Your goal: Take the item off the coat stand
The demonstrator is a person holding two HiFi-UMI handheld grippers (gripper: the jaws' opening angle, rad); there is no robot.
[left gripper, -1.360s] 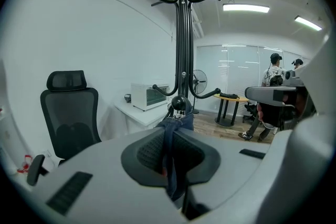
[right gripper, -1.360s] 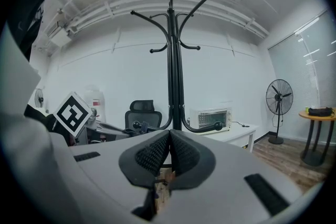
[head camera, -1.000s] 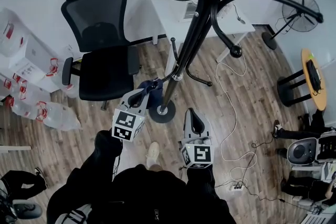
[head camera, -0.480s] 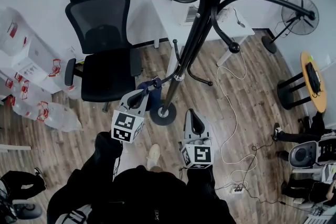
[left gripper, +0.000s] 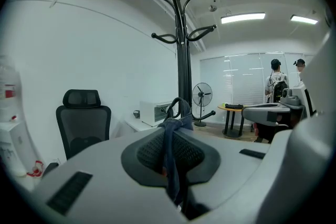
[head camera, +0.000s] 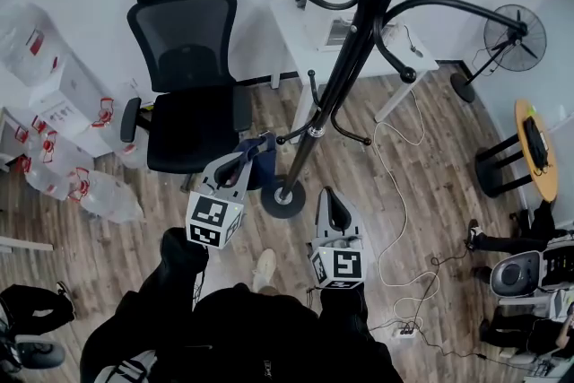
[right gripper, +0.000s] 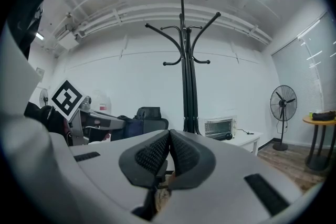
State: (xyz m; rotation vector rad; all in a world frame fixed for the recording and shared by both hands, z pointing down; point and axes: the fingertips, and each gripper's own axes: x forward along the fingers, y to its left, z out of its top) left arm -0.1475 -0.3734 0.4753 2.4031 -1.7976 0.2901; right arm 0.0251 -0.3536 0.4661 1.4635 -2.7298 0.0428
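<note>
The black coat stand (head camera: 345, 58) rises from its round base (head camera: 284, 198) on the wood floor. A dark blue cloth item (head camera: 260, 148) sits just left of the pole, beside a low hook (head camera: 289, 137). My left gripper (head camera: 245, 159) is shut on it. In the left gripper view a blue strap (left gripper: 170, 152) runs between the closed pads of the left gripper (left gripper: 169, 131), with the coat stand (left gripper: 181, 60) behind. I cannot tell if the item still hangs on the hook. My right gripper (head camera: 328, 193) is right of the base, shut and empty, as the right gripper view shows for the right gripper (right gripper: 169, 136).
A black office chair (head camera: 186, 85) stands left of the stand. Behind it is a white table (head camera: 395, 49) with a small oven (head camera: 336, 33). A fan (head camera: 514, 36), a round yellow table (head camera: 535, 139), floor cables (head camera: 395, 193) and water bottles (head camera: 100, 195) surround the area.
The head view has shifted, so the chair and stand sit further right in the picture. Both grippers keep their places; the left stays shut on the blue item.
</note>
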